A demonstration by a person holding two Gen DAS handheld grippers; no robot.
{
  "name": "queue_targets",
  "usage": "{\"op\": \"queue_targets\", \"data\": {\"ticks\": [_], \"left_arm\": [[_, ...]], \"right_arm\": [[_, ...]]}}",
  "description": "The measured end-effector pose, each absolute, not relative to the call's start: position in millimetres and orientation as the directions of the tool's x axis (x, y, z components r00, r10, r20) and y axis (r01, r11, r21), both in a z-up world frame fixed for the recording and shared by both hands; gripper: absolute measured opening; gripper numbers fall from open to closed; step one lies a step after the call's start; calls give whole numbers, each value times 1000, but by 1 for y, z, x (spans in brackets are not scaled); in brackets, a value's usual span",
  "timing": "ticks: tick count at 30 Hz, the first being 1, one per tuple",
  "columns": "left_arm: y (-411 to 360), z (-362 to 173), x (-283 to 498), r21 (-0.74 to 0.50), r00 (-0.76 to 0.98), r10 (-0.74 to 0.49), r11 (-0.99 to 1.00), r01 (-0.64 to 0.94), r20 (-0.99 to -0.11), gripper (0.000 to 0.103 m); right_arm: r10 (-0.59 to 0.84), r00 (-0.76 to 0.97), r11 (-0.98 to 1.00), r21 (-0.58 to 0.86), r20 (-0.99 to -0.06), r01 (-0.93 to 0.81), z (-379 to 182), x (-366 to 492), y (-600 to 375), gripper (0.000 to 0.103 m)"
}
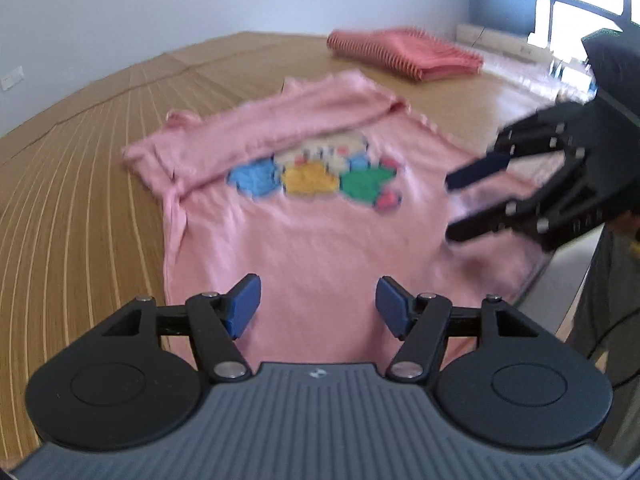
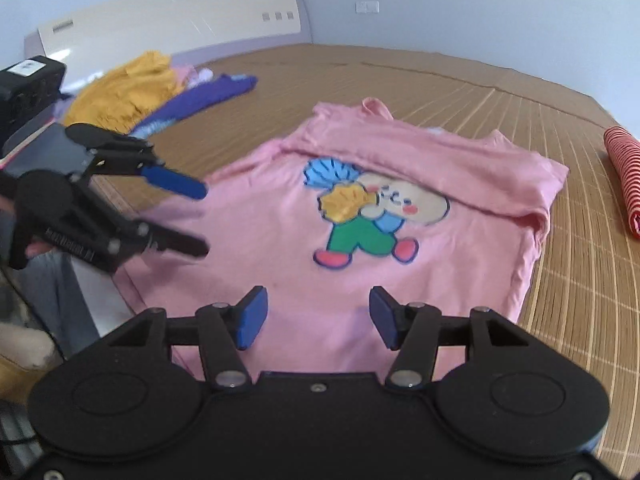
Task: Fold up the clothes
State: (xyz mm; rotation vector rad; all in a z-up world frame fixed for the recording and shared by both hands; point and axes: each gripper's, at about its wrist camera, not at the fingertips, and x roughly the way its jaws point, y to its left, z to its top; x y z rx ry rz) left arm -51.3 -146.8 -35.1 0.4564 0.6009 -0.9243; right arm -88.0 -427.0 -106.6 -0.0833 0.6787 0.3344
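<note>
A pink T-shirt with a cartoon print lies spread on a bamboo mat, its far part folded over towards the print. My left gripper hovers open over the shirt's near hem, nothing between its blue pads. My right gripper is also open and empty, above the hem on the shirt's other side. Each gripper shows, blurred, in the other's view.
A folded red striped garment lies beyond the shirt. A heap of yellow and purple clothes sits near the headboard. The bed's edge runs close by the shirt's hem. A hand holds the left gripper.
</note>
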Motion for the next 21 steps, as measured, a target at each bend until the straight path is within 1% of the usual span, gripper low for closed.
{"op": "queue_targets", "data": {"ticks": [5, 8, 12, 17, 21], "left_arm": [[-122, -37, -58, 131, 489, -546, 567, 814, -681, 70], [-104, -37, -62, 186, 536, -489, 595, 782, -688, 70], [-85, -35, -64, 167, 533, -461, 625, 762, -709, 71], [-83, -36, -67, 135, 532, -468, 649, 749, -705, 71], [-83, -37, -67, 117, 529, -475, 656, 745, -704, 71]], "right_arm": [[205, 727, 946, -59, -655, -320, -114, -99, -429, 59], [204, 715, 949, -44, -669, -313, -114, -110, -439, 61], [182, 727, 960, -41, -662, -278, -105, -123, -446, 61], [350, 713, 906, 28, -607, -421, -93, -123, -410, 61], [399, 669, 854, -12, -627, -520, -102, -112, -367, 60]]}}
